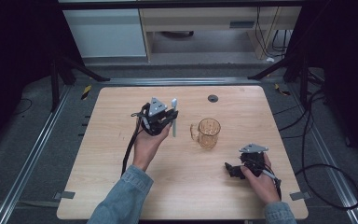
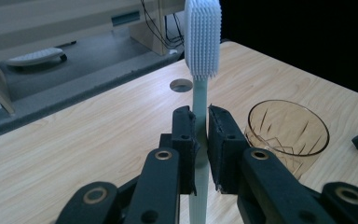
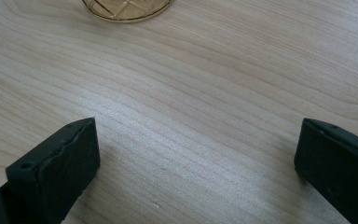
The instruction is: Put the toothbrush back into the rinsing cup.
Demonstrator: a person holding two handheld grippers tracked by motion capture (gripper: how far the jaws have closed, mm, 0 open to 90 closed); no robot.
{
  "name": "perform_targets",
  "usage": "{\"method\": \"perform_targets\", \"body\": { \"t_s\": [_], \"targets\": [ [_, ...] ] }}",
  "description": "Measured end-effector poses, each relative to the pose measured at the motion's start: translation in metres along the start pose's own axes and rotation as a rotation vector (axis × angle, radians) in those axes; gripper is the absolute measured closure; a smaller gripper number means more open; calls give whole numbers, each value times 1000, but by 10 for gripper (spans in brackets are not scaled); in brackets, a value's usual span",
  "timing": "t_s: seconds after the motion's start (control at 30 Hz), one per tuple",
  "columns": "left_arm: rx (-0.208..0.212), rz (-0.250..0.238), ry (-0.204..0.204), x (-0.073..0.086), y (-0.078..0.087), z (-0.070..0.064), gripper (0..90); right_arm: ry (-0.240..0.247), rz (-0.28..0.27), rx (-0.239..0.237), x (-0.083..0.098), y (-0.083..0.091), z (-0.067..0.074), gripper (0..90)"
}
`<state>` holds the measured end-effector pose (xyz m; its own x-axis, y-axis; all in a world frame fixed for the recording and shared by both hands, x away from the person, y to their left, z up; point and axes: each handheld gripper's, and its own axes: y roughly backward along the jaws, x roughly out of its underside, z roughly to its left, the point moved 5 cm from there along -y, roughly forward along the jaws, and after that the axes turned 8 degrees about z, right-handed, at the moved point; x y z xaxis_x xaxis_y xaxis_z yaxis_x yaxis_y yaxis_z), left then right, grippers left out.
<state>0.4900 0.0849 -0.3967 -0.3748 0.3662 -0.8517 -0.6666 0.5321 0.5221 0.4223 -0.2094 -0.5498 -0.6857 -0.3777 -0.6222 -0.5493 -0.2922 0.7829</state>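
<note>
left gripper point(image 2: 201, 140) - clamps toothbrush point(image 2: 202, 42) | right gripper point(image 3: 196, 154) - wide | amber mug point(image 1: 208, 133)

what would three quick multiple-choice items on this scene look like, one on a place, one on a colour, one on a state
1. Where does the glass mug stand?
A. on the table between the two grippers
B. on the floor
C. inside the right gripper

2. What colour is the toothbrush?
A. red
B. pale blue-green
C. black

3. How does the left gripper stand?
A. wide open over the mug
B. lying on the table
C. shut on the toothbrush handle

Answers:
1. A: in the high view the mug sits on the wooden table, with the right gripper open and apart from it.
2. B: the bristles and handle are pale blue-green.
3. C: both pads press the upright handle.
</note>
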Motion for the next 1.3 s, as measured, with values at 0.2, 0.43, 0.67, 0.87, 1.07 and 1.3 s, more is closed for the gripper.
{"method": "perform_targets", "body": {
  "t_s": [0.2,0.43,0.67,0.87,1.07,1.3],
  "targets": [
    [-15,-65,-23,0,1,-3,808,1,0,-2,0,0,0,4],
    [-13,-146,-48,0,1,-8,808,4,0,-4,0,0,0,4],
    [-24,-181,-49,-2,0,-12,808,6,0,-5,0,0,1,4],
    [-22,-230,-36,-4,1,-19,808,9,1,-6,0,0,1,4],
    [-41,-273,-39,-7,5,-23,808,9,1,-6,0,0,1,4],
    [-39,-313,-36,-14,7,-30,808,9,1,-7,0,0,1,4]
  ]
}}
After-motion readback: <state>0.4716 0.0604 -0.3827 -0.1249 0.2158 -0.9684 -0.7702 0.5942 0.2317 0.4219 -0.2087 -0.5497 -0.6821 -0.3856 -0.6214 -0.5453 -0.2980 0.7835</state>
